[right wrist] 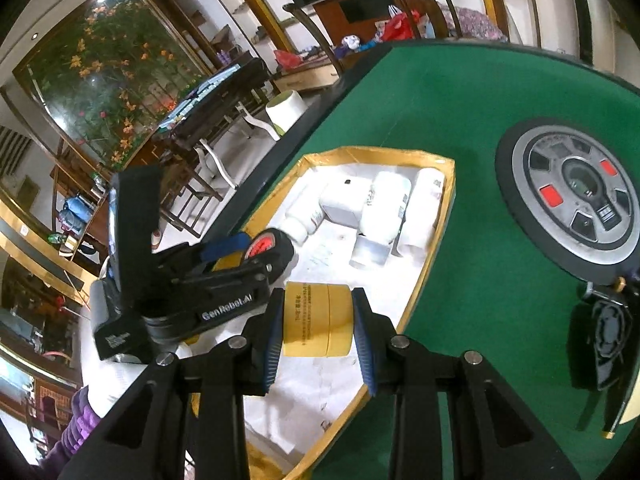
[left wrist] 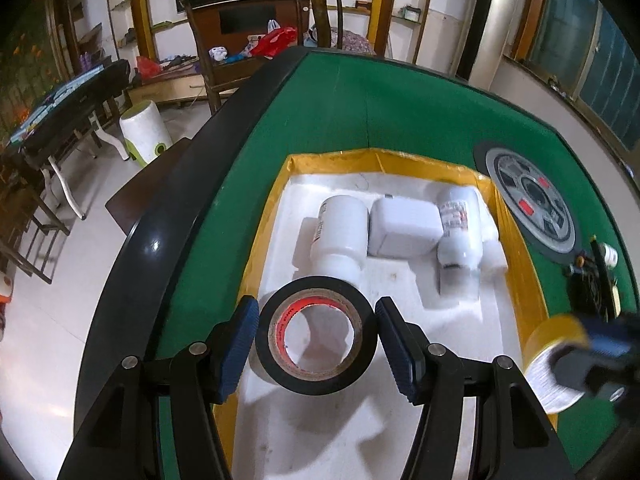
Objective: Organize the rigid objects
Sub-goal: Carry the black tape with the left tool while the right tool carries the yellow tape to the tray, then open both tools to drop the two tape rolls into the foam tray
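Left tool (left wrist: 316, 344) clamped black tape (left wrist: 316, 334) upright over the box's (left wrist: 516, 248) near end; right tool (right wrist: 318, 330) clamped yellow tape (right wrist: 318, 320) above its right edge, likely for placing beside bottles (left wrist: 340, 236).

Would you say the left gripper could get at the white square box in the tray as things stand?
Probably not yet: the left gripper has the black tape roll between its fingers, so it would likely need to set that down first. The path to the white box otherwise looks open.
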`<action>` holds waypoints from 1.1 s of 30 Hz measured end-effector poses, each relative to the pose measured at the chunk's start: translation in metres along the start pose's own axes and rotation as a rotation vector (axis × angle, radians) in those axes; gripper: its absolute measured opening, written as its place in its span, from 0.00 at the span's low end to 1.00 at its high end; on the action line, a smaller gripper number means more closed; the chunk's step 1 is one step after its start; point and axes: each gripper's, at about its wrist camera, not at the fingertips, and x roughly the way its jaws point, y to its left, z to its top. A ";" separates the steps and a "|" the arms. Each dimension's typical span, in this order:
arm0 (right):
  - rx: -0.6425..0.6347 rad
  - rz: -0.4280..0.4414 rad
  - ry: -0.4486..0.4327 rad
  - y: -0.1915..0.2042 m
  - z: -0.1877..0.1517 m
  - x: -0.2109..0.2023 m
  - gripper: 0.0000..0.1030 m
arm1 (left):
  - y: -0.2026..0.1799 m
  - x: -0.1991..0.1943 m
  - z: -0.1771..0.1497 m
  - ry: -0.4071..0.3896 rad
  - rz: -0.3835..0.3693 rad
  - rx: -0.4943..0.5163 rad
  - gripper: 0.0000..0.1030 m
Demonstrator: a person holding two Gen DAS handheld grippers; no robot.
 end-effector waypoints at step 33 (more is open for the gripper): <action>-0.063 -0.108 0.089 0.026 0.024 0.069 0.41 | 0.054 -0.093 -0.057 -0.146 -0.250 -0.208 0.63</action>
